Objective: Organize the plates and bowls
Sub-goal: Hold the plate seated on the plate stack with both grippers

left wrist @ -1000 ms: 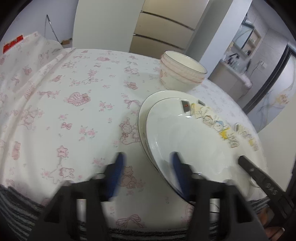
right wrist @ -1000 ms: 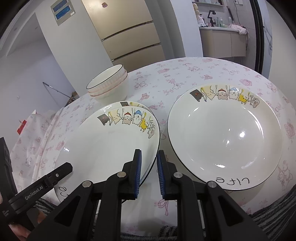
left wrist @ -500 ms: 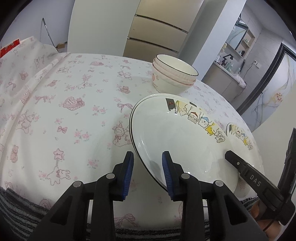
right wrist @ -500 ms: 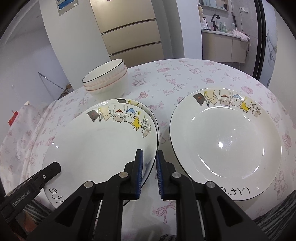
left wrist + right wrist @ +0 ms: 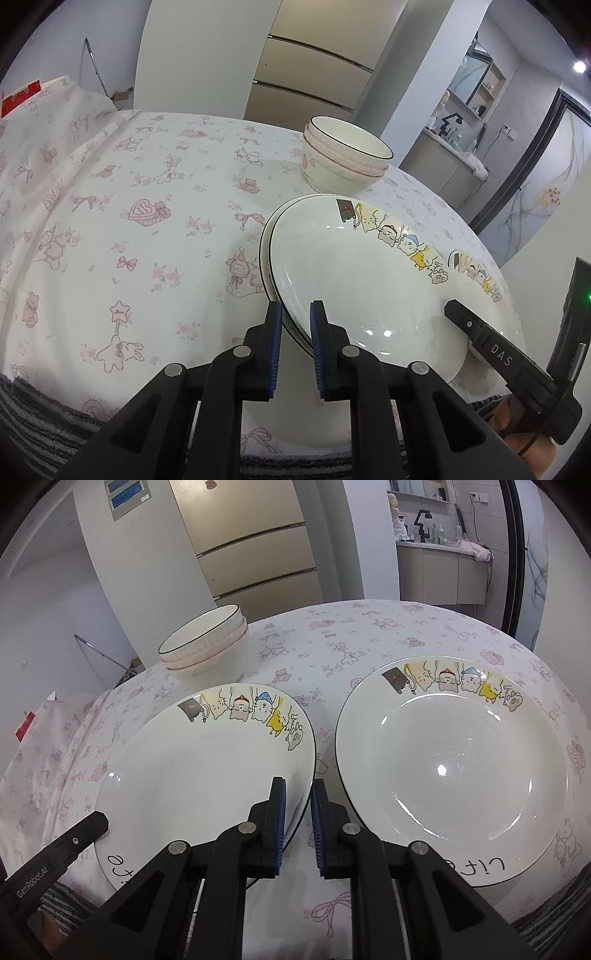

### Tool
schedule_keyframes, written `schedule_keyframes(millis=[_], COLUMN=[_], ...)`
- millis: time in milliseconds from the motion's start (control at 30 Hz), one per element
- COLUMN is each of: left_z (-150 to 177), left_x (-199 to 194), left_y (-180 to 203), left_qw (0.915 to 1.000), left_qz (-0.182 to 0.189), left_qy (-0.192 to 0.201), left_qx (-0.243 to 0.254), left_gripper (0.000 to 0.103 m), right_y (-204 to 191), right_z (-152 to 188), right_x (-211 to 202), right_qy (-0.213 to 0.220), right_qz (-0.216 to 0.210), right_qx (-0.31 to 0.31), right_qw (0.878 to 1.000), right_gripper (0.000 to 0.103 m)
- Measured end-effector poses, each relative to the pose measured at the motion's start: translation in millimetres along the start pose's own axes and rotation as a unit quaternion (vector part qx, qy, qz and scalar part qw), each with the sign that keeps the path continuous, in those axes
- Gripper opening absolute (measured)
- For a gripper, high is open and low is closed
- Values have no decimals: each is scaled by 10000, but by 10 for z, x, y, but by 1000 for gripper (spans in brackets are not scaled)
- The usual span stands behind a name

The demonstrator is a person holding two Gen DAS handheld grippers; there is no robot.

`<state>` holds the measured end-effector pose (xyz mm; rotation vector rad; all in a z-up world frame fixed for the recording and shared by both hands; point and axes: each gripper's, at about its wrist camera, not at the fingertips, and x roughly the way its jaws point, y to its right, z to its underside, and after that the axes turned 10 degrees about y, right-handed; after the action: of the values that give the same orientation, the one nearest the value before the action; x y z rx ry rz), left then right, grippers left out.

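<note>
The left gripper (image 5: pixel 294 341) and right gripper (image 5: pixel 297 821) each pinch a side rim of the top plate (image 5: pixel 207 768), a shiny round dish stacked on another plate (cats painted along its edge). Beside it lies a lone plate (image 5: pixel 454 764) on the flowery tablecloth (image 5: pixel 129 229), and behind sit ridged stacked bowls (image 5: pixel 207 646).

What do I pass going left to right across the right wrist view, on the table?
Left gripper → bowl stack → stacked plates → right gripper, its fingers straddling that stack's rim → single plate.
</note>
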<state>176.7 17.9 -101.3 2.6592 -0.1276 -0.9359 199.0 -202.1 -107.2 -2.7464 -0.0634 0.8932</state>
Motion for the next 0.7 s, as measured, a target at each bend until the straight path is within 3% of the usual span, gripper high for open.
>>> schedule_keyframes(millis=[700], left_z=[-24], left_x=[60], left_y=[-26], left_qw=[10000], left_qz=[-79], left_qy=[-5], left_qx=[-29], left_gripper=[17], right_y=[-76], right_z=[43], right_x=[-20], right_qy=[-19], right_qz=[59], right_qx=[-242], right_qw=[9997], right_gripper=[16])
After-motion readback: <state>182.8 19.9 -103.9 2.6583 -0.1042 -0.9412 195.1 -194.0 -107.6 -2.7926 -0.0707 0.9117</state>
